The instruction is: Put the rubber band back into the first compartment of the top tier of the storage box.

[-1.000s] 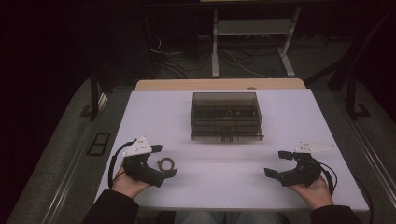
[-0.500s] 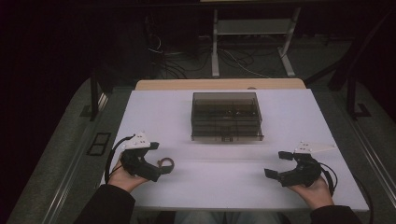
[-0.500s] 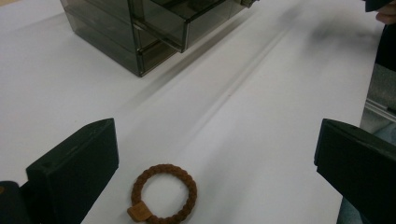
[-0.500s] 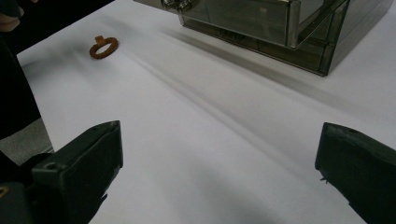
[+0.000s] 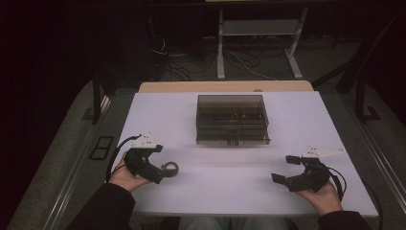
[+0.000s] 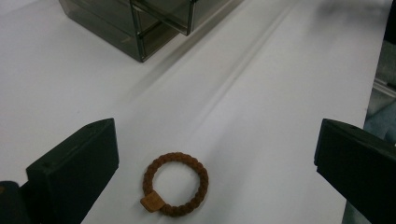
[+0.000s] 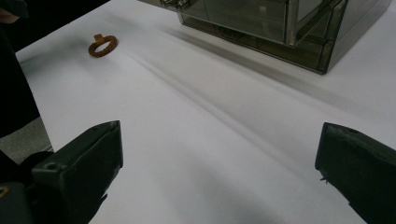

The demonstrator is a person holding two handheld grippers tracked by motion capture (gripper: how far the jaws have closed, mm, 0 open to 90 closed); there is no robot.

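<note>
Hovering low over the white surface (image 5: pixel 230 167), the left claw (image 5: pixel 160 163) has its jaws wide apart, nothing gripped. Brown braided hair tie (image 6: pixel 175 184) lies flat on the surface between those jaws in the left gripper view, closer to the left jaw, touching neither. Small tan tag on the ring's lower left edge. High view puts the same hair tie (image 5: pixel 170 168) right at the left claw's tips, near the front left part of the surface.

Right claw (image 5: pixel 285 168) sits at the front right of the surface, held in the person's right hand (image 5: pixel 323 194), jaws also spread wide, empty. Grey three-cornered plate on top of it. Right gripper view: bare white surface between the jaws, hair tie (image 7: pixel 102 45) far off at upper left, well apart from this claw.

Smoky translucent drawer box (image 5: pixel 231 119) stands at the middle of the surface toward the far edge, well apart from both claws. Dividers visible inside through the walls; contents too dark to tell. Its corner shows at the top of the left gripper view (image 6: pixel 140 23) and at the top of the right gripper view (image 7: pixel 280 28).

Left hand (image 5: pixel 125 176) wraps the left claw's grip, dark sleeve at the bottom edge. A cable loops from the left claw.
</note>
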